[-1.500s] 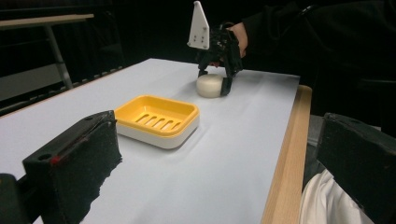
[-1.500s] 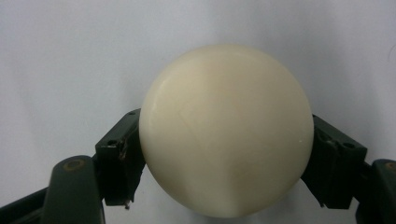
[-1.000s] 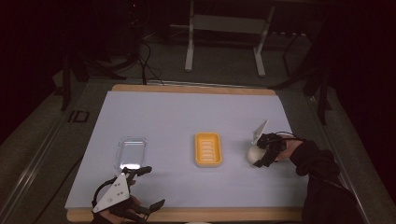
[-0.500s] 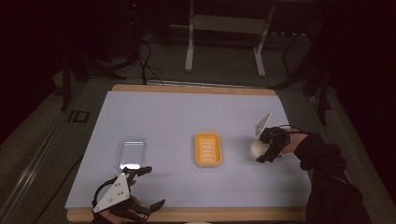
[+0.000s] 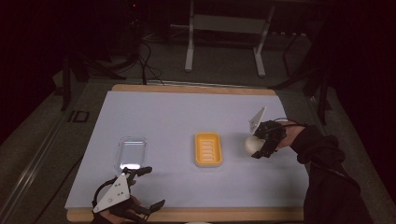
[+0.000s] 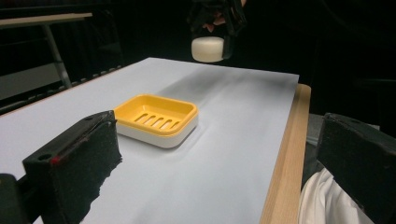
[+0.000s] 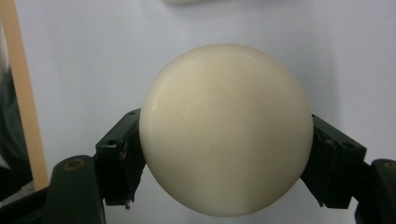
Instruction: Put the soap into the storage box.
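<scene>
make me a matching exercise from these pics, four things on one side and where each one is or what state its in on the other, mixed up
Things
1. round cream bar of soap
2. yellow plastic soap dish with slotted floor
3. clear plastic lid
4. left gripper

Places or states
A. lying flat on the white table cover, left of the dish
B. jaws apart, nothing between them, near the table's front edge
C. clamped between the right gripper jaws, lifted off the table
D. empty, in the middle of the table

Pairs: 1-C, 2-D, 3-A, 4-B
</scene>
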`<action>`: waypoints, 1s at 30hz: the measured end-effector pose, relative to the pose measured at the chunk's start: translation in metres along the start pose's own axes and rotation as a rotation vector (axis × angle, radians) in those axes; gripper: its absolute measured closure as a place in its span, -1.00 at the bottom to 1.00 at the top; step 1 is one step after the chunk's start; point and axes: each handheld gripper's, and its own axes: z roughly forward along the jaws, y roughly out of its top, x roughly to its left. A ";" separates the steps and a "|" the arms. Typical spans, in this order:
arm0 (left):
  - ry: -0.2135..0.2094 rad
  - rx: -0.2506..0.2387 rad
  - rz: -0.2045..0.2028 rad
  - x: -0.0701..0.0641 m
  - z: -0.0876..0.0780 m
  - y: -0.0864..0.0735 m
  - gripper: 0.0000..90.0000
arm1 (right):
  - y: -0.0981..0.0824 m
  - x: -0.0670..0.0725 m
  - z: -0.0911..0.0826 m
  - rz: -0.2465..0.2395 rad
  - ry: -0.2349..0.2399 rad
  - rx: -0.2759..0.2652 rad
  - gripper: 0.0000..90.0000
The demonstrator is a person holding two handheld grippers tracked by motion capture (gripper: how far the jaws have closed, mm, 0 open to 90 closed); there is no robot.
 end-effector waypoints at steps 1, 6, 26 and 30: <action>0.000 0.000 0.000 0.000 0.000 0.000 -1.00 | 0.003 0.000 -0.001 -0.007 -0.001 0.001 -0.45; -0.001 0.003 0.002 0.000 0.000 0.000 -1.00 | 0.016 -0.001 -0.004 -0.035 -0.006 -0.005 -0.45; -0.005 0.004 0.001 0.000 -0.001 0.000 -1.00 | 0.070 0.002 -0.004 -0.146 -0.024 -0.070 -0.45; -0.008 0.003 0.002 0.000 -0.001 0.000 -1.00 | 0.081 0.003 0.003 -0.175 -0.010 -0.067 -0.45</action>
